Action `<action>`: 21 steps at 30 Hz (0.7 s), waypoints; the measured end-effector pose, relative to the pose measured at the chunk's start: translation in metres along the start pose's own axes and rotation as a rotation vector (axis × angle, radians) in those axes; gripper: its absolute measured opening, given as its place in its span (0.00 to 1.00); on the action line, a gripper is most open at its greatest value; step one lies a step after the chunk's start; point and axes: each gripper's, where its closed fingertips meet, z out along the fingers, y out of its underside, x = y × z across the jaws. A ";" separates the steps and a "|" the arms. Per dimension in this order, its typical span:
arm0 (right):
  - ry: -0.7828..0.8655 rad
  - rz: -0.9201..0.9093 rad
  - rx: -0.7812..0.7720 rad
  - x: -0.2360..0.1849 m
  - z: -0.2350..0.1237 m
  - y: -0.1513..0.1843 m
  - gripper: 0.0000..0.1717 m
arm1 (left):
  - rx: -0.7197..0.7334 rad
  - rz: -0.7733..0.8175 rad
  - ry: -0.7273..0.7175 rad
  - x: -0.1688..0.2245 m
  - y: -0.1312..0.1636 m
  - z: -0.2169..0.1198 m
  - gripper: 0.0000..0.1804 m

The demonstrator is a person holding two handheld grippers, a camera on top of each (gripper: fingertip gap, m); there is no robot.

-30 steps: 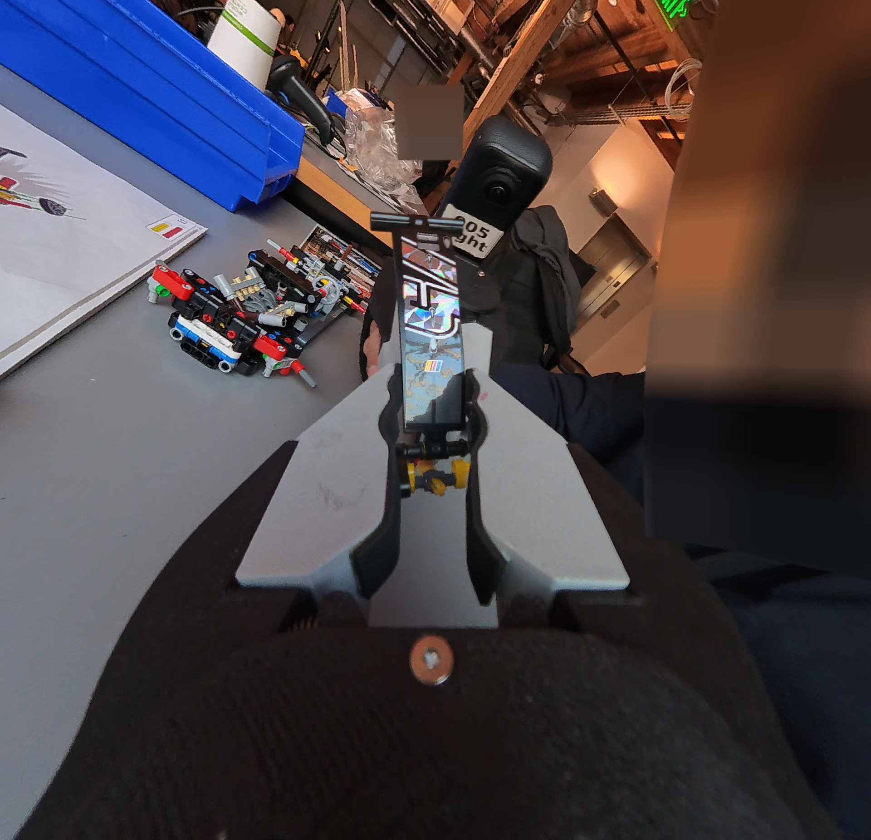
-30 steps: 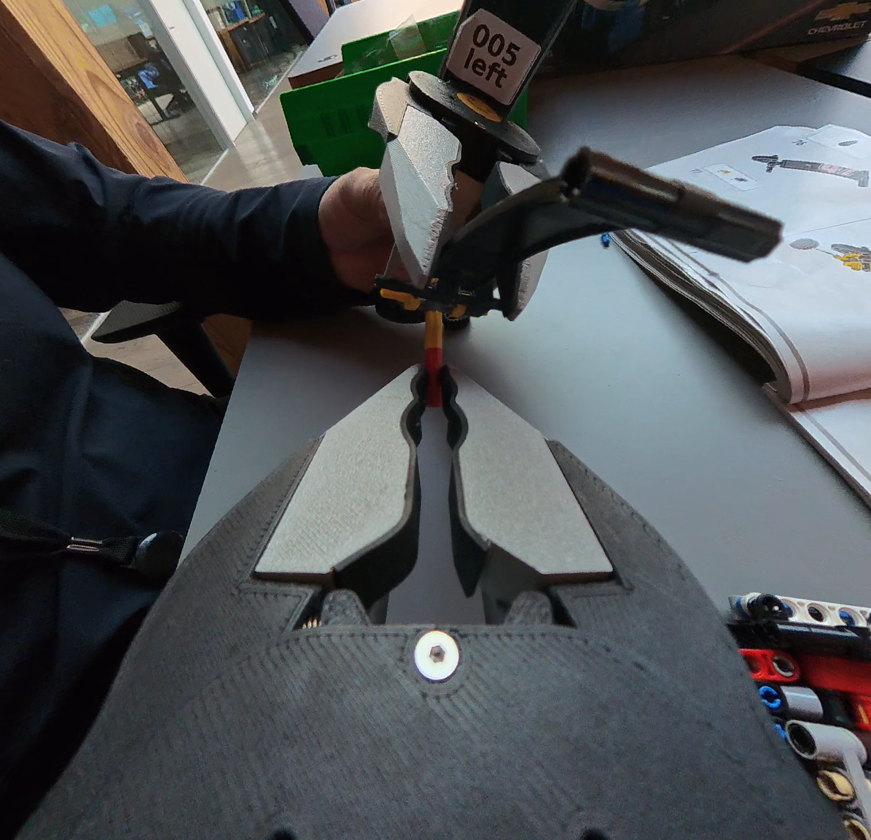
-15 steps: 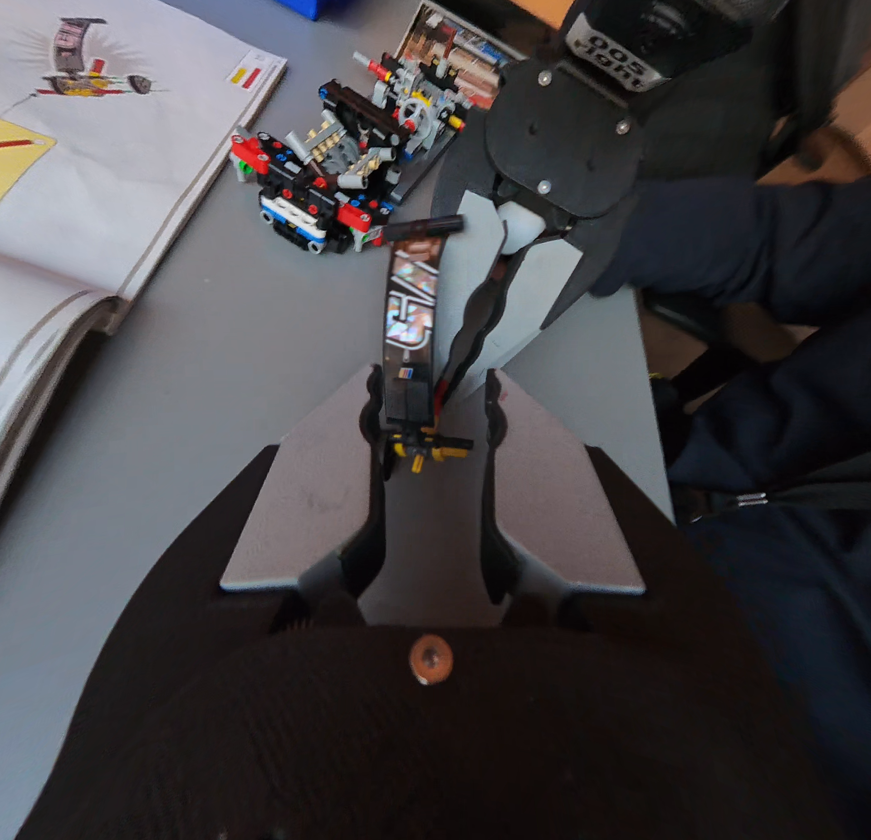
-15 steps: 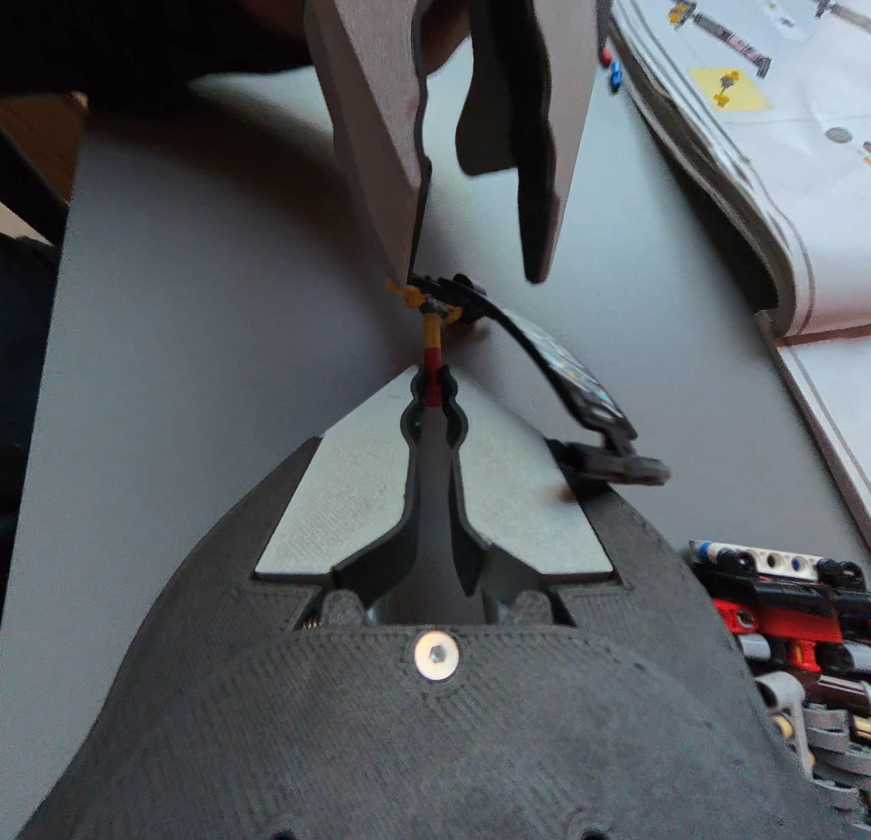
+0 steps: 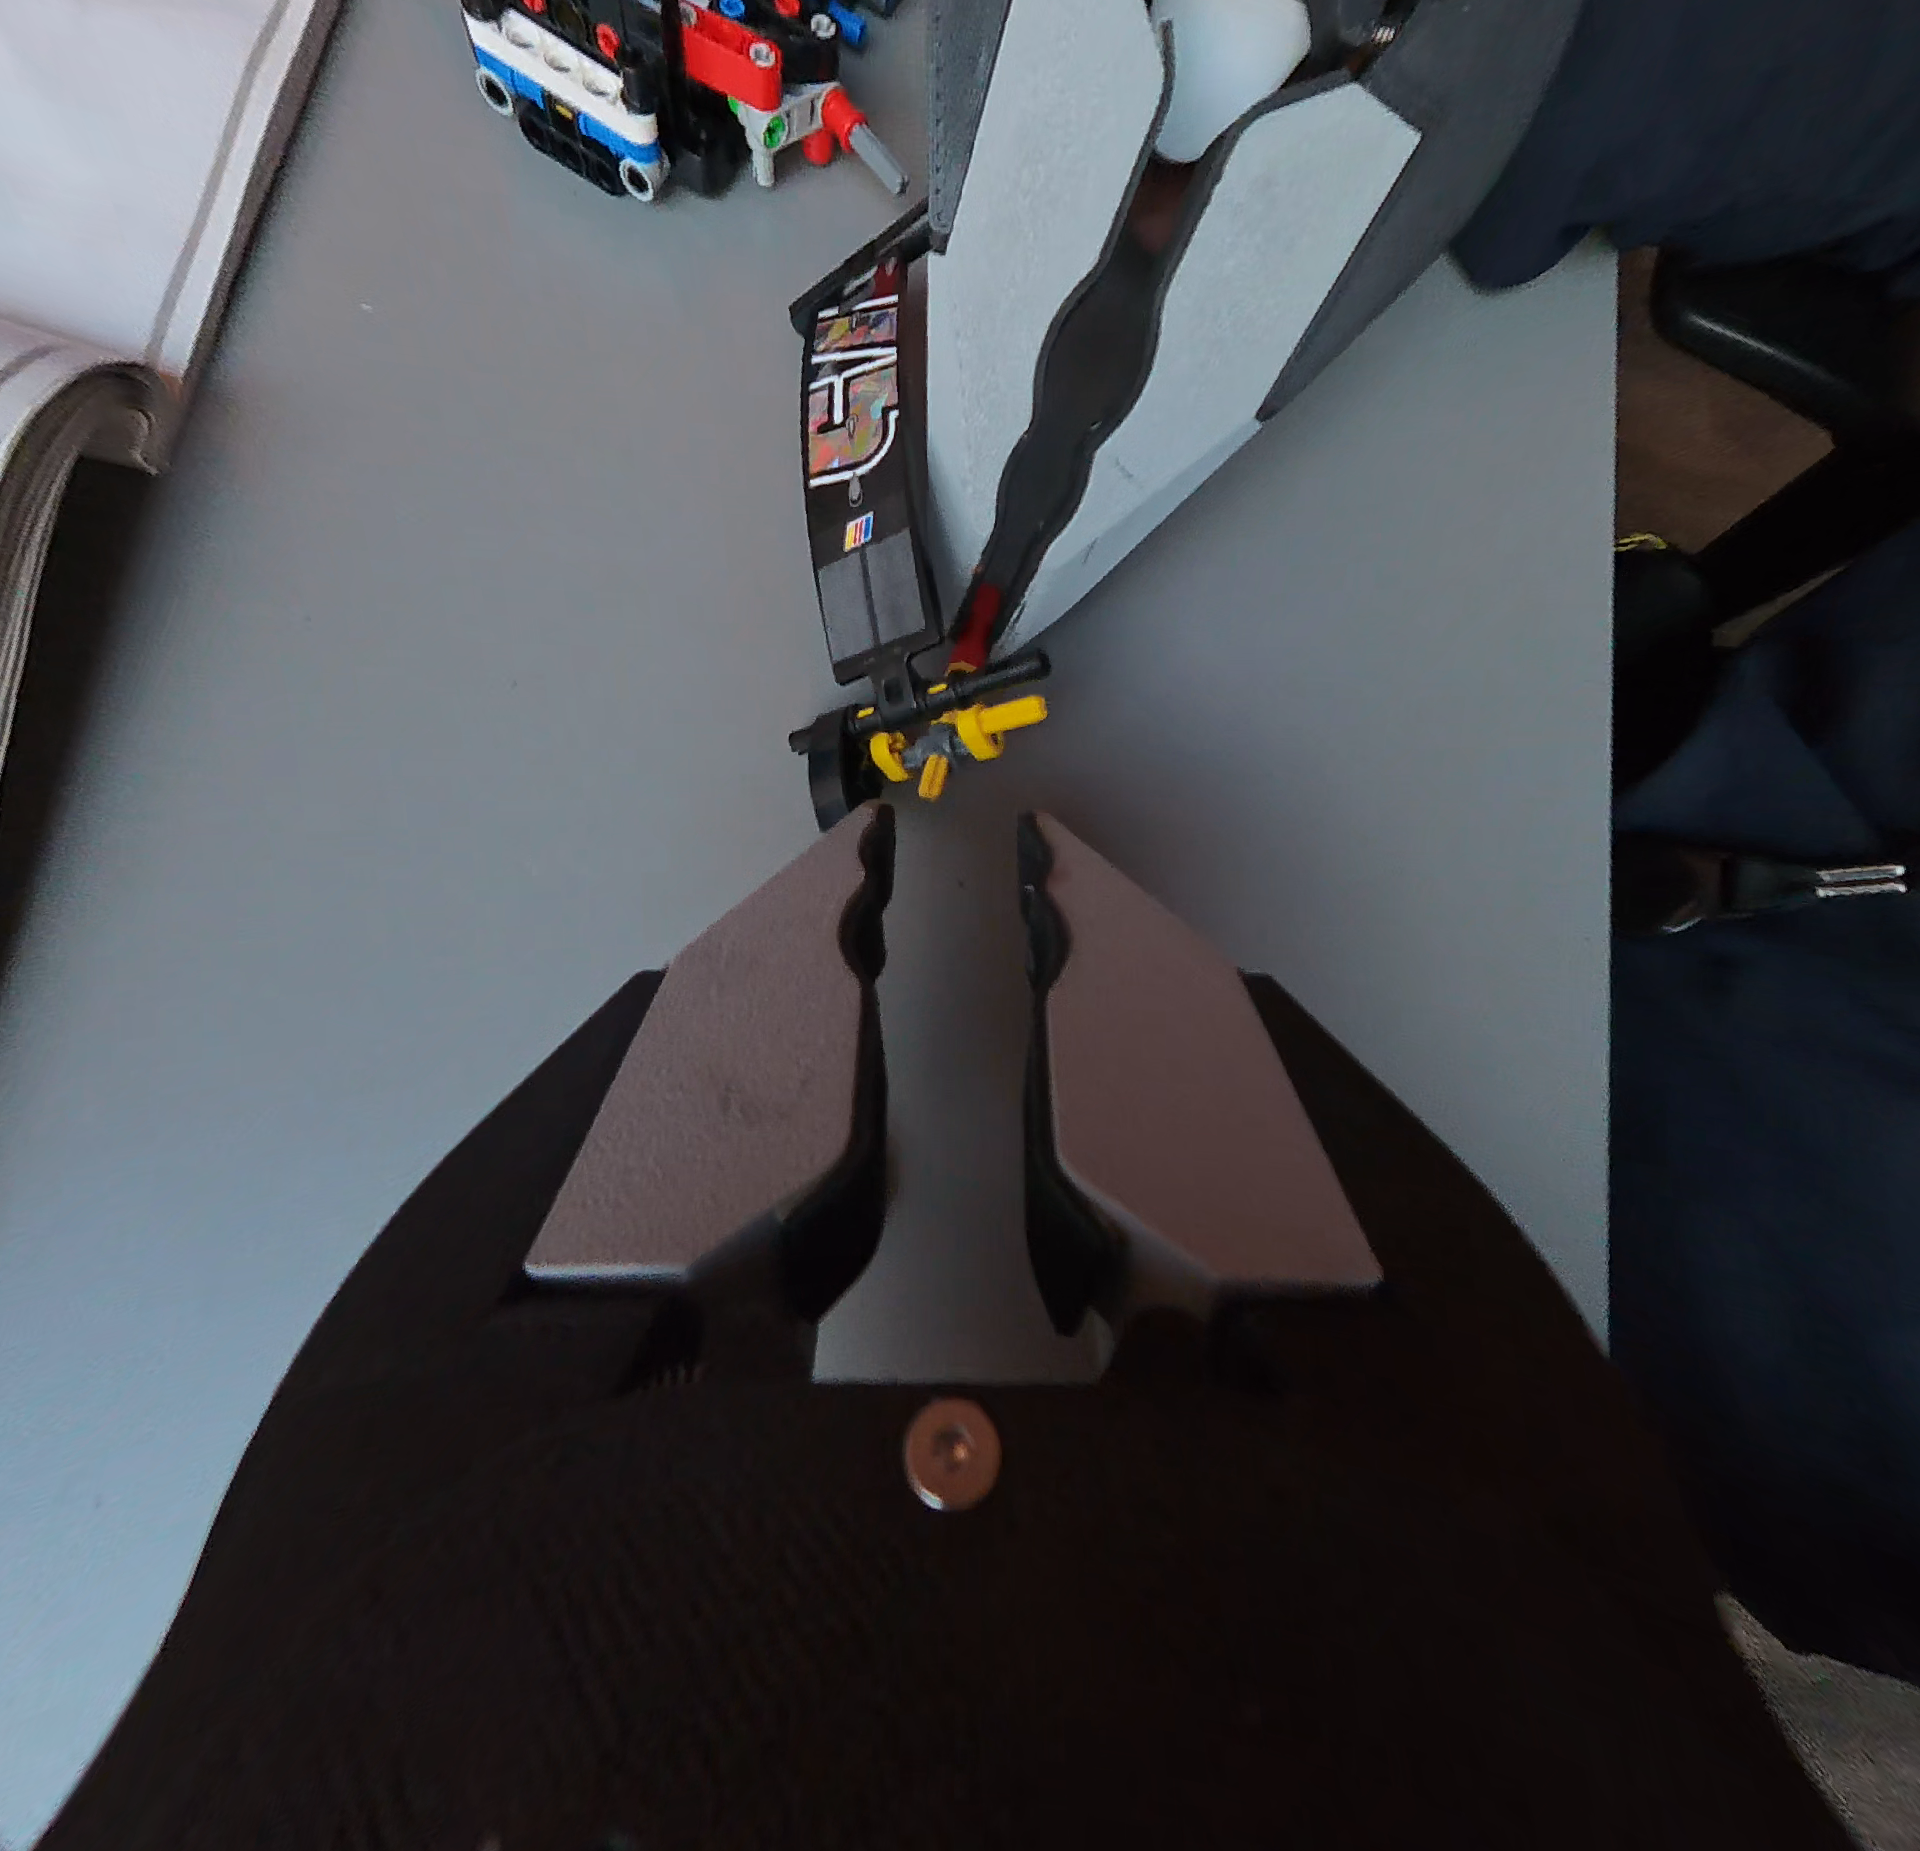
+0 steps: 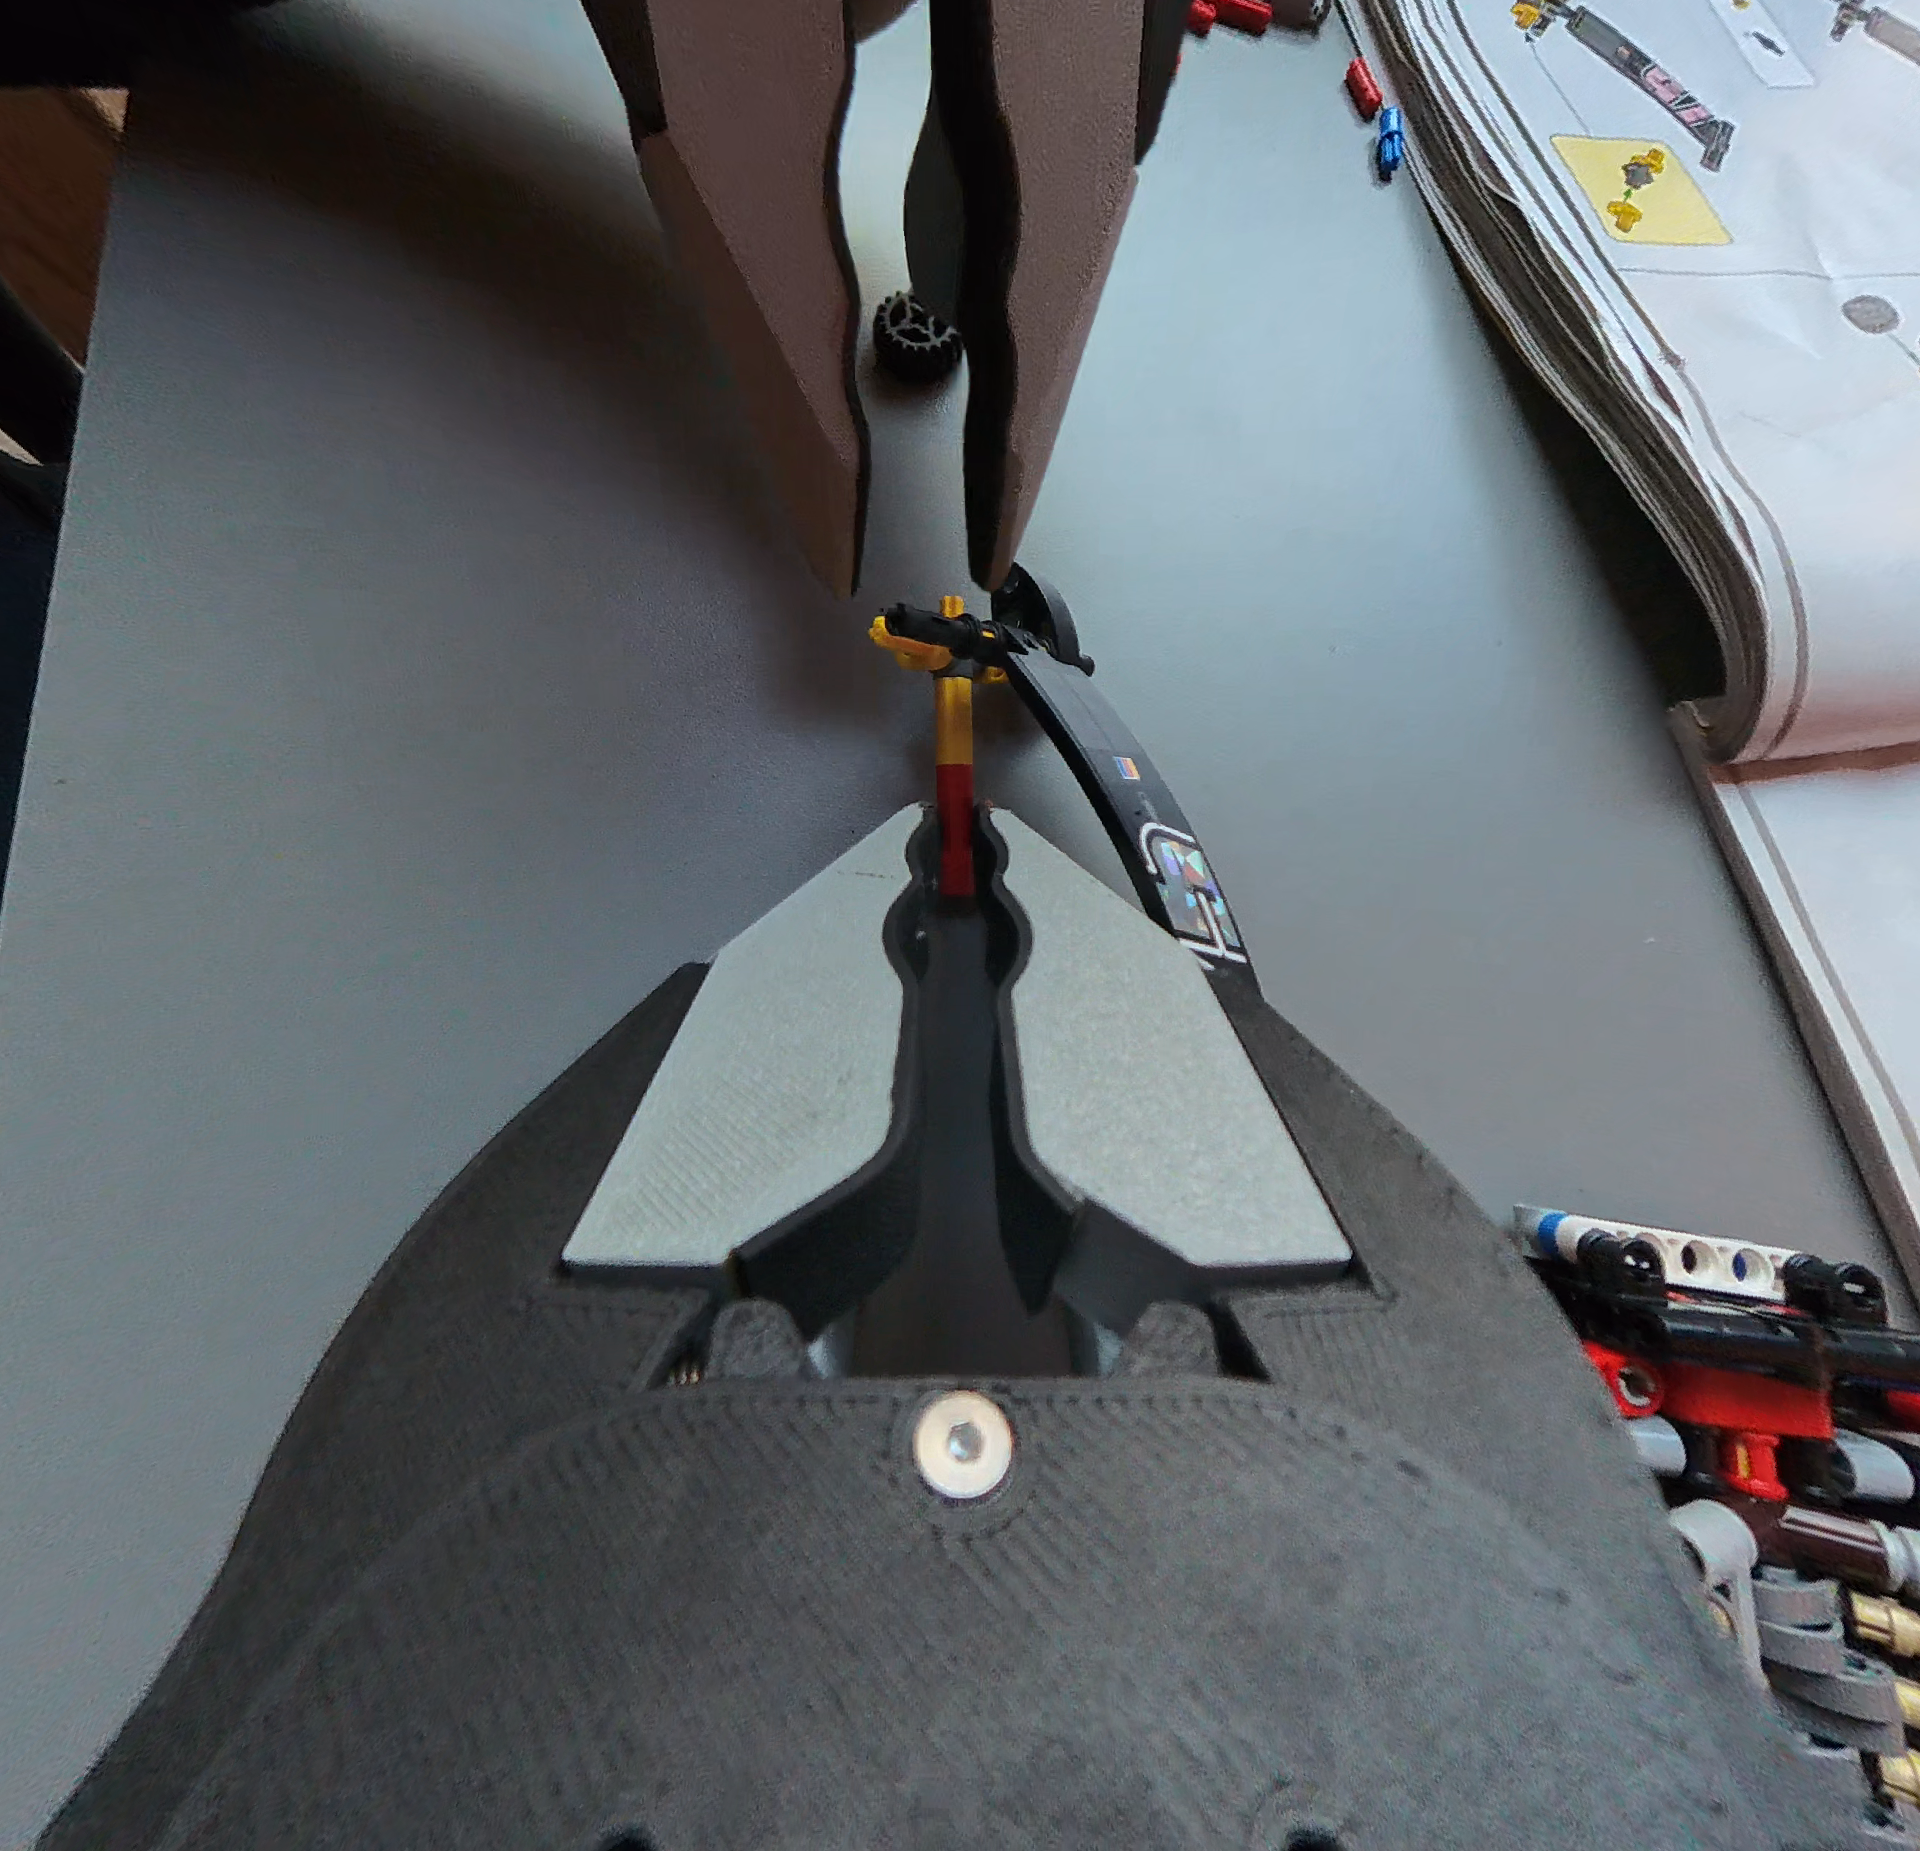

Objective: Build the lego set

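Since the earlier frame the left gripper (image 5: pixel 951 825) has let go of the small assembly (image 5: pixel 914 731) and drawn back; its jaws now stand released, just short of the yellow connectors. The right gripper (image 6: pixel 954 845) has its jaws clenched on the red axle (image 6: pixel 954 825), holding the assembly with its black curved panel (image 6: pixel 1143 814) over the grey desk (image 5: pixel 416 658), near its right edge. A brick model (image 5: pixel 644 56) and an instruction booklet (image 6: pixel 1714 295) lie farther off.

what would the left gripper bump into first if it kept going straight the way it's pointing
Most likely the small yellow and black connector cluster, just ahead of the open left gripper and fixed to the red and yellow axle clamped by the right gripper. Depth is unclear; it might pass above.
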 end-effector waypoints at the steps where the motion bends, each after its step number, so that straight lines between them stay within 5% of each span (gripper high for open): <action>1: 0.004 -0.008 -0.001 0.000 0.000 0.000 0.02 | 0.011 0.008 -0.003 0.000 -0.002 0.000 0.11; 21: 0.049 -0.132 0.028 -0.005 -0.010 -0.004 0.03 | 0.037 0.155 -0.061 0.004 -0.004 0.010 0.01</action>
